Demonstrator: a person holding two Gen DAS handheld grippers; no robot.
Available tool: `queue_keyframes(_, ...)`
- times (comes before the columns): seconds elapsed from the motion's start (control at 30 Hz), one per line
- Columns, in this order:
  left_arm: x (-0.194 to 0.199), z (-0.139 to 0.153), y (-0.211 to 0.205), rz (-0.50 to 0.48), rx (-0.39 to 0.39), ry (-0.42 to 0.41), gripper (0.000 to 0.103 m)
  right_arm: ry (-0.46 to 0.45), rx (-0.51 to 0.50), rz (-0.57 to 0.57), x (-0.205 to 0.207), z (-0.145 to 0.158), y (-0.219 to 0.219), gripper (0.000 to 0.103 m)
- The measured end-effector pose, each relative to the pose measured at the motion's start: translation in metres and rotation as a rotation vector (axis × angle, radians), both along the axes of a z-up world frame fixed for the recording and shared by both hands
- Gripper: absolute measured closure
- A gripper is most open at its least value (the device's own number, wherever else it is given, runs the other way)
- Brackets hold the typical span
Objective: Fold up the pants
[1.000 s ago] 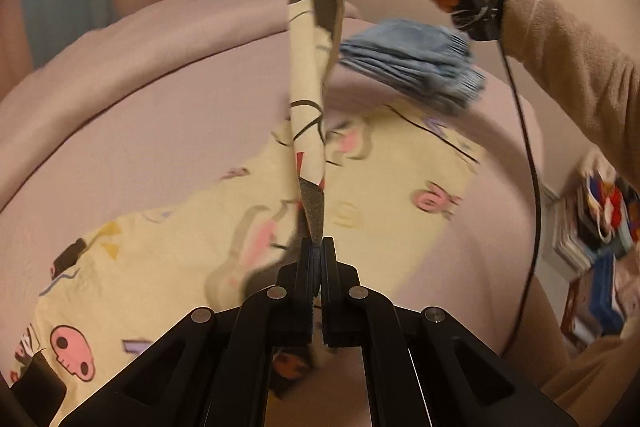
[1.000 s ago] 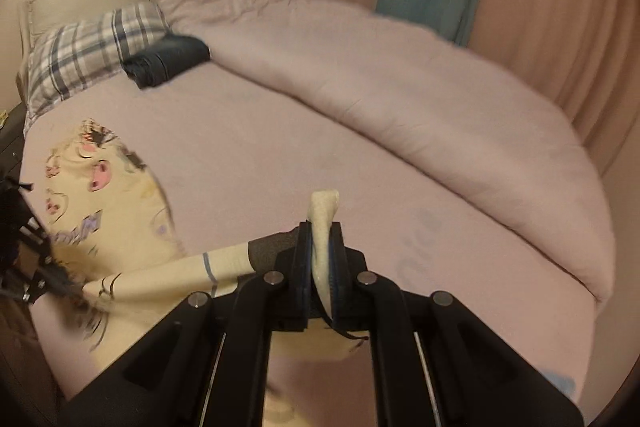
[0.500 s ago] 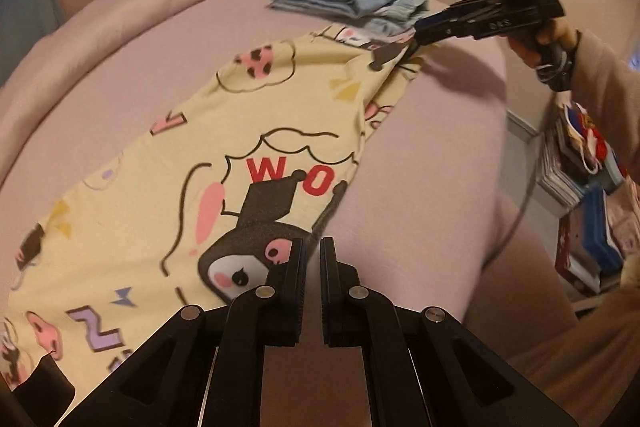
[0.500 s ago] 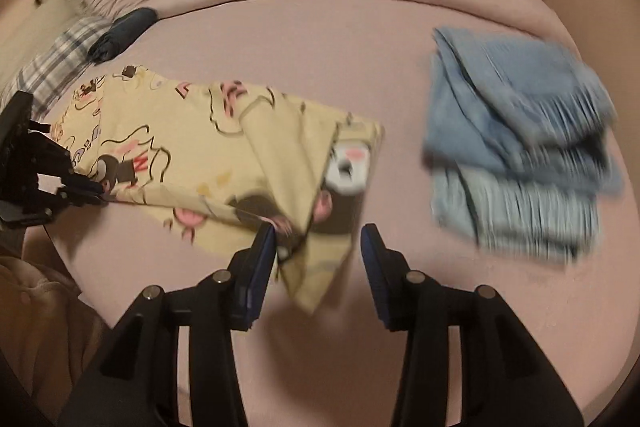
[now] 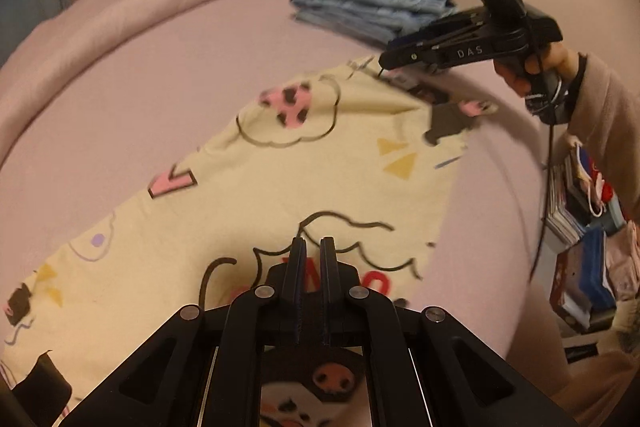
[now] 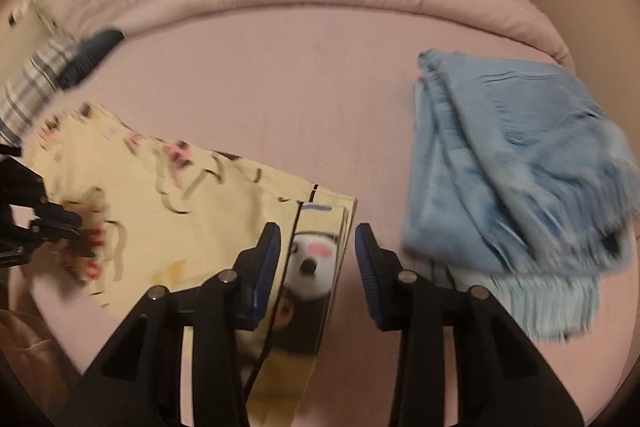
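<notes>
Your right hand-held gripper [image 5: 384, 65] carries the white letters "DAS" on its side, and a green light glows on its top. Red letters on the yellow pants [image 5: 288, 167] sit partly behind your left hand-held gripper [image 5: 311, 247]; only an "O" reads clearly. The pants lie spread flat along the near edge of the bed [image 5: 160, 67]. Your left jaws are pressed together with nothing between them. Your right jaws stand spread above the hem, having just closed a little, touching no cloth. Folded blue jeans [image 6: 520, 163] sit near that hem.
</notes>
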State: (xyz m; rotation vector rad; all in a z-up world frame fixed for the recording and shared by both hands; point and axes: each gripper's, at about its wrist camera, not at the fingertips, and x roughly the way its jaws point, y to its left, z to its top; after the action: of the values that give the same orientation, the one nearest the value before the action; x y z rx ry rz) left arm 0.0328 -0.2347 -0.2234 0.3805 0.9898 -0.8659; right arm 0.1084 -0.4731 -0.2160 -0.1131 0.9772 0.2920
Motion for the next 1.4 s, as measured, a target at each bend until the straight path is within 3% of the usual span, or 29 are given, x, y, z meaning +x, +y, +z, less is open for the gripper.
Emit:
queue_keyframes(0.13,0.005,-0.015,0.009,0.017,0.050,0.009,0.102,0.030,-0.045,0.043,0.017,-0.014,0.012,0.067)
queue_keyframes(0.2,0.006,-0.014,0.017,0.030,0.023,0.031,0.102,0.028,-0.103,0.066,0.018,-0.019,0.016,0.091)
queue_keyframes(0.3,0.009,-0.013,0.022,0.041,0.023,0.030,0.102,-0.009,-0.132,0.075,0.012,-0.016,0.014,0.098)
queue_keyframes(0.47,0.017,-0.013,0.024,0.080,0.037,0.019,0.102,-0.124,-0.156,0.011,0.009,0.005,0.008,0.099)
queue_keyframes(0.53,0.020,-0.014,0.025,0.097,0.042,0.018,0.102,-0.129,-0.152,-0.037,0.017,0.008,-0.001,0.099)
queue_keyframes(0.57,0.022,-0.014,0.025,0.102,0.040,0.027,0.102,-0.118,-0.168,-0.048,0.021,0.004,-0.002,0.099)
queue_keyframes(0.63,0.024,-0.012,0.025,0.108,0.046,0.028,0.102,-0.006,-0.167,-0.032,0.030,-0.013,0.000,0.098)
queue_keyframes(0.67,0.025,-0.011,0.025,0.108,0.051,0.021,0.102,-0.003,-0.208,-0.043,0.033,-0.017,0.002,0.097)
queue_keyframes(0.73,0.026,-0.007,0.025,0.115,0.064,0.000,0.102,-0.026,-0.150,-0.086,0.031,-0.011,-0.005,0.095)
queue_keyframes(0.8,0.028,-0.006,0.031,0.133,0.062,0.007,0.102,-0.086,-0.089,-0.145,0.019,0.008,-0.016,0.085)
queue_keyframes(0.93,0.026,-0.014,0.049,0.174,0.092,-0.023,0.102,-0.108,0.053,-0.071,-0.030,0.029,-0.009,0.080)
queue_keyframes(1.0,0.024,-0.019,0.071,0.214,0.043,-0.007,0.102,-0.057,-0.006,-0.023,-0.053,0.014,0.006,0.079)
queue_keyframes(1.07,0.022,-0.019,0.092,0.252,0.024,-0.003,0.102,0.050,-0.086,-0.005,-0.065,-0.014,0.011,0.080)
queue_keyframes(1.1,0.019,-0.018,0.110,0.281,0.024,-0.001,0.102,0.050,-0.104,0.000,-0.072,-0.024,0.009,0.080)
queue_keyframes(1.13,0.017,-0.017,0.125,0.306,0.035,-0.004,0.102,0.002,-0.088,0.005,-0.080,-0.021,0.005,0.080)
queue_keyframes(1.23,0.011,-0.006,0.190,0.424,0.093,-0.036,0.102,0.070,-0.068,-0.071,-0.077,-0.008,-0.003,0.079)
queue_keyframes(1.27,0.008,0.001,0.223,0.479,0.095,-0.051,0.102,0.078,-0.074,-0.082,-0.076,0.001,0.000,0.072)
queue_keyframes(1.33,0.006,0.009,0.268,0.565,0.113,-0.065,0.102,0.003,-0.072,-0.014,-0.076,0.028,0.022,0.064)
queue_keyframes(1.4,0.006,0.017,0.314,0.660,0.110,-0.080,0.102,-0.048,0.012,0.086,-0.066,0.055,0.063,0.056)
